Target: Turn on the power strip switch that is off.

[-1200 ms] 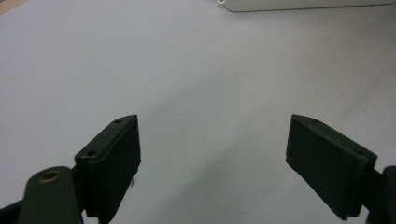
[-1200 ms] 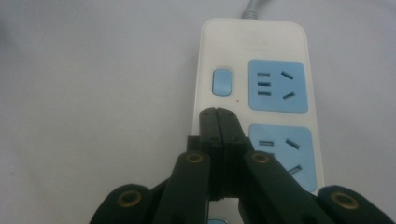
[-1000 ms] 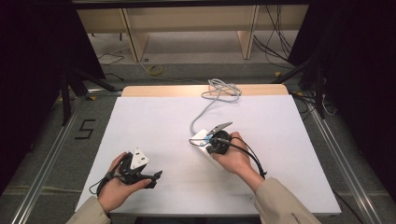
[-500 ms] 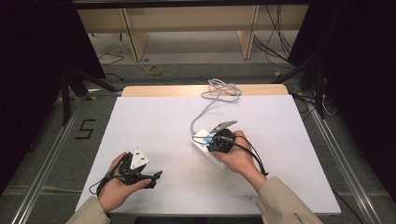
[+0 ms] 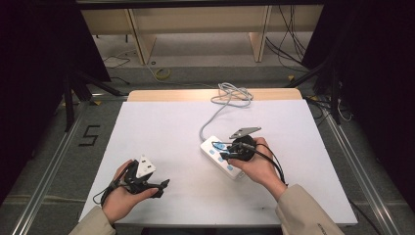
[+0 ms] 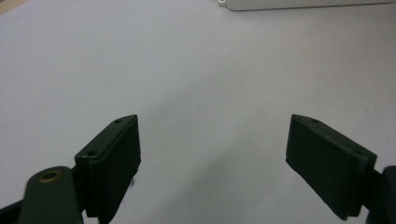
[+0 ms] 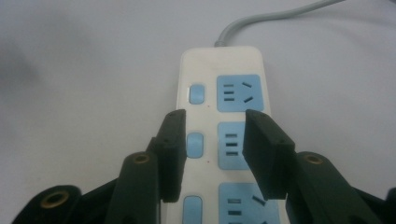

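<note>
The white plastic power strip with blue sockets (image 7: 224, 135) is seen lying mid-table directly beneath the right gripper (image 7: 212, 140), its long axis running along the jaws (just opened partway, gripping nothing), nearer than the left gripper (image 5: 147, 181), spread wide and empty.

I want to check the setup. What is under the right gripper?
Under the right gripper lies a white power strip with blue sockets and switches, on the white table. The fingers cover part of its middle.
</note>
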`<state>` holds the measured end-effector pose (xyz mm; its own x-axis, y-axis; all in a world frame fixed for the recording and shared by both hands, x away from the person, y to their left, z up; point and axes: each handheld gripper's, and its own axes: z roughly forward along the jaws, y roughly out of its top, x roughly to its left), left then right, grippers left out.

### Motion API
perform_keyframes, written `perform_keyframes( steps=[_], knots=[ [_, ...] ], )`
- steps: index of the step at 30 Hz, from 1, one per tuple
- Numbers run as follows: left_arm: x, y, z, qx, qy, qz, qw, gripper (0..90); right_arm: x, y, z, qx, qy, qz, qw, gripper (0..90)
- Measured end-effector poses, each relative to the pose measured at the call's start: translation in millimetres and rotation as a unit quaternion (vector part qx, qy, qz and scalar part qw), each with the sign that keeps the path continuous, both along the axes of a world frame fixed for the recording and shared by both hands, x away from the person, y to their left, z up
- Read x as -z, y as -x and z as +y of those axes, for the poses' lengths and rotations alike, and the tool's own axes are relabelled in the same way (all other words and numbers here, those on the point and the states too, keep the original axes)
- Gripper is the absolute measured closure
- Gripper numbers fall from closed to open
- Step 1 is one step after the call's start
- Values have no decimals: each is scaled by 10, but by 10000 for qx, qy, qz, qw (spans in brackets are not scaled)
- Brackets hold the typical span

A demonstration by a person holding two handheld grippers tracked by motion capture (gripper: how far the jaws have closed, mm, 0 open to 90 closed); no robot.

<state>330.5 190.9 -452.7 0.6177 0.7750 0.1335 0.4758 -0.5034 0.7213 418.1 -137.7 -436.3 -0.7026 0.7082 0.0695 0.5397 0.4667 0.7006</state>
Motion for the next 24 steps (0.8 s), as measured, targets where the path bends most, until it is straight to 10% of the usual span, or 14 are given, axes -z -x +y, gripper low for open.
perform_keyframes(
  steps=[24],
  knots=[
    [-3, 4, 7, -19, 7, 20, 10000, 176, -70, 359, -597, 84, -567, -475, 9972, 383]
  ],
)
